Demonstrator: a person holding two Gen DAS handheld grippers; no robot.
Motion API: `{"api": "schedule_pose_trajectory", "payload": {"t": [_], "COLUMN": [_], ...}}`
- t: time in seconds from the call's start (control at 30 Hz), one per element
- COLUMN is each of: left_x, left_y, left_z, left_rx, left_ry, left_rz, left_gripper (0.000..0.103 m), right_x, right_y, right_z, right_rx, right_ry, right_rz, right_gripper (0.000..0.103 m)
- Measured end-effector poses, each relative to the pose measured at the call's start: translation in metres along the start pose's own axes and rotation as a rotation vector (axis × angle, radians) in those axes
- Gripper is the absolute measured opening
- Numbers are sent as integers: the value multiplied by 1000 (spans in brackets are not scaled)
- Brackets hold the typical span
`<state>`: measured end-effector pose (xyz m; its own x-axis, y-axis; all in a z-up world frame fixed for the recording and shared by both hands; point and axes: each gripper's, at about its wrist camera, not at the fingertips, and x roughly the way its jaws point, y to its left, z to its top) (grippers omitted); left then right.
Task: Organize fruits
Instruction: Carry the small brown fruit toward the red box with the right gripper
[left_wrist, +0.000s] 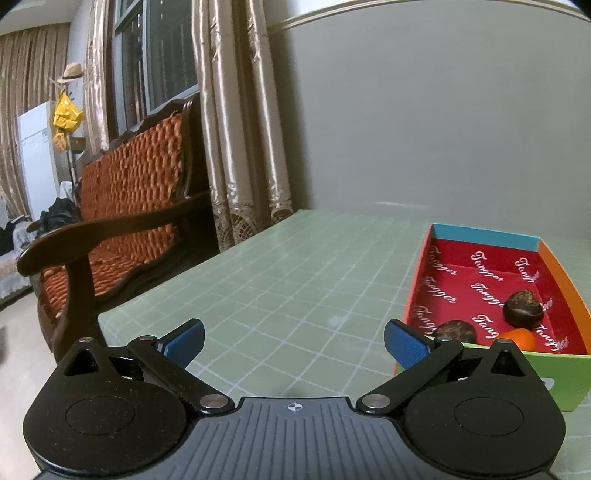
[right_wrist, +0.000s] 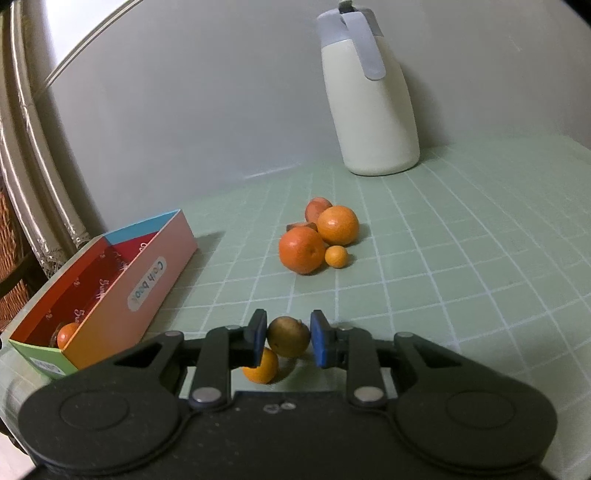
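A colourful open box (left_wrist: 554, 254) with a red lining stands on the green gridded table; it holds two dark brown fruits (left_wrist: 522, 308) and a small orange one (left_wrist: 519, 338). My left gripper (left_wrist: 293, 343) is open and empty, just left of the box. In the right wrist view the box (right_wrist: 147, 273) is at the left with an orange fruit (right_wrist: 66, 334) inside. My right gripper (right_wrist: 288, 339) stands around a brownish round fruit (right_wrist: 288, 336); the pads are close to its sides with small gaps. A small orange (right_wrist: 262, 365) lies just below it. A cluster of oranges (right_wrist: 317, 236) lies farther out.
A cream thermos jug (right_wrist: 369, 99) stands at the back by the grey wall. A wooden sofa with orange cushions (left_wrist: 129, 206) and curtains (left_wrist: 240, 110) stand left of the table's left edge (left_wrist: 177, 277).
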<state>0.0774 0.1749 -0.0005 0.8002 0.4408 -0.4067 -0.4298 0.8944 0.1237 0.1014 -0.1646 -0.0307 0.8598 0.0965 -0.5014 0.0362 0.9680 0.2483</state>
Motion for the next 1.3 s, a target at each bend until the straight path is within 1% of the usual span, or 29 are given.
{"api": "schedule_pose_trajectory", "payload": {"t": [0.2,0.4,0.6,0.77,0.9,1.03,1.17,1.3], "left_x": [1,3,8,9,6,5,5,7], "left_y": [9,21,34,38,38,41,45,51], "left_z": [-1,-4,-5,-7,-8,-10,-12,-12], "left_rx": [-11,-23,-59,-56,-49,-42,-41,-58], "left_ry": [6,9,36,38,35,35,39,49], "left_rz": [16,36,51,63,68,75,83,85], "left_gripper": [103,103,103,103,103,103,103,103], "right_x": [-1,-4,-6,-9,-6,-2,6,9], "right_y": [5,18,38,57,76,96,114,125], "right_z": [2,5,9,13,15,13,9,4], "right_rx": [-16,-52,-87,-116,-146,-186,-223,-251], "right_ry": [-16,-63,-112,-151,-152,-145,-124,-109], "right_rz": [13,42,117,202,281,340,372,382], "right_gripper": [25,25,25,25,25,25,25,25]}}
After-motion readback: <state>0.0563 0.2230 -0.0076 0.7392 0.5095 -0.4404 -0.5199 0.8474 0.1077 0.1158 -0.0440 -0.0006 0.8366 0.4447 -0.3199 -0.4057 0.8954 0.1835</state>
